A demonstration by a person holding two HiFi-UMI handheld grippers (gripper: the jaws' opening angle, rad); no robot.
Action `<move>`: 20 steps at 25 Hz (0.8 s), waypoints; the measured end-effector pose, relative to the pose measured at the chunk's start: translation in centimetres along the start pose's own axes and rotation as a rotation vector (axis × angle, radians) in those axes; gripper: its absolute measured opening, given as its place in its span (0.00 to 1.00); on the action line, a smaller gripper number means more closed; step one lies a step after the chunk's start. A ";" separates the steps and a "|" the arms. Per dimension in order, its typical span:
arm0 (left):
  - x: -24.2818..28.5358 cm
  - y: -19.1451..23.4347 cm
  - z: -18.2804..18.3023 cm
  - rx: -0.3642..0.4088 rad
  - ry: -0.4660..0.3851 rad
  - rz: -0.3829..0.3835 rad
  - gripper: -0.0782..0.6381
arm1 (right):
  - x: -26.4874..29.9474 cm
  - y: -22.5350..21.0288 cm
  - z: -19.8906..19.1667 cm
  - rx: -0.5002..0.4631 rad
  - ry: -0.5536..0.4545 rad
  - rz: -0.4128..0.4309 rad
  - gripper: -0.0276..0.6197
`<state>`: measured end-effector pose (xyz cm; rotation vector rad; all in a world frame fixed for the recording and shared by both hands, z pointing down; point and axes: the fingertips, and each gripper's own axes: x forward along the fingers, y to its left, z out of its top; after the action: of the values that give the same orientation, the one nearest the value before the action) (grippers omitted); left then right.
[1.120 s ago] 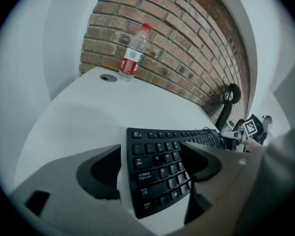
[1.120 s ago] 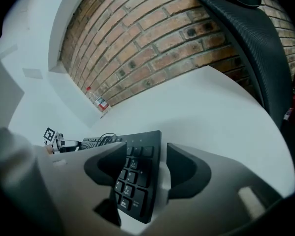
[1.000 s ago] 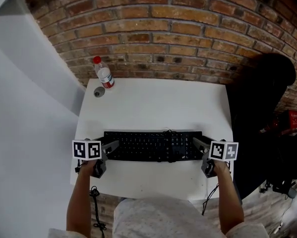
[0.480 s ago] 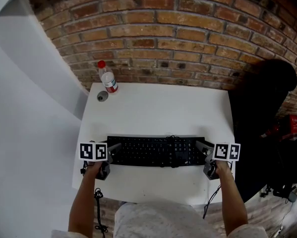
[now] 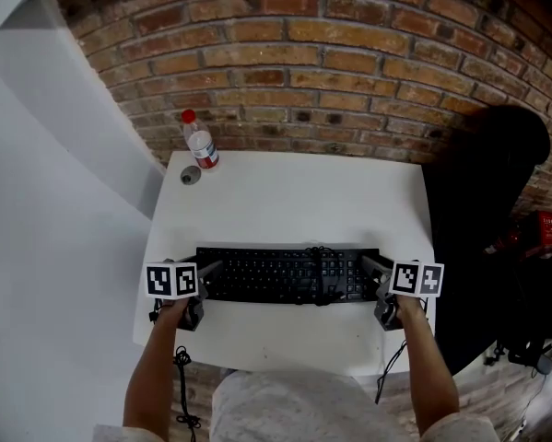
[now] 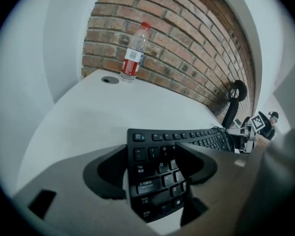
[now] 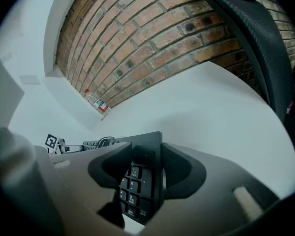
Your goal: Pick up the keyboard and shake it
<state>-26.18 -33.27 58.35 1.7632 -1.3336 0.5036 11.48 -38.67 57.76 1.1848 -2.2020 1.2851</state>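
Note:
A black keyboard [image 5: 285,274] lies lengthwise across the near part of the white table [image 5: 294,201], its coiled cable [image 5: 317,251] resting on top. My left gripper [image 5: 211,270] holds its left end: in the left gripper view the jaws [image 6: 154,166] straddle the keyboard [image 6: 159,181], one over the keys and one at the back edge. My right gripper [image 5: 368,265] grips the right end, and its jaws are closing. In the right gripper view they [image 7: 145,168] press on both sides of the number pad [image 7: 135,183].
A clear bottle with a red cap [image 5: 200,141] stands at the table's far left corner, with a small grey disc [image 5: 191,175] beside it. A brick wall runs behind the table. A black chair [image 5: 497,182] stands to the right of the table.
Both pairs of jaws have narrowed onto the ends of the keyboard. The keyboard and the grippers have shifted a little away from me.

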 end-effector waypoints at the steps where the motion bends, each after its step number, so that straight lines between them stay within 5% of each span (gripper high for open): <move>1: -0.2 -0.1 0.2 0.008 -0.021 0.001 0.54 | -0.2 0.2 0.1 -0.007 -0.006 0.005 0.35; 20: -3.8 -1.9 3.1 0.104 -0.181 -0.001 0.54 | -3.3 3.6 3.4 -0.266 -0.141 0.105 0.35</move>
<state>-26.25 -33.46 53.05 1.9325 -1.4537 0.4273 10.99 -39.02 51.84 1.0977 -2.4734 0.9310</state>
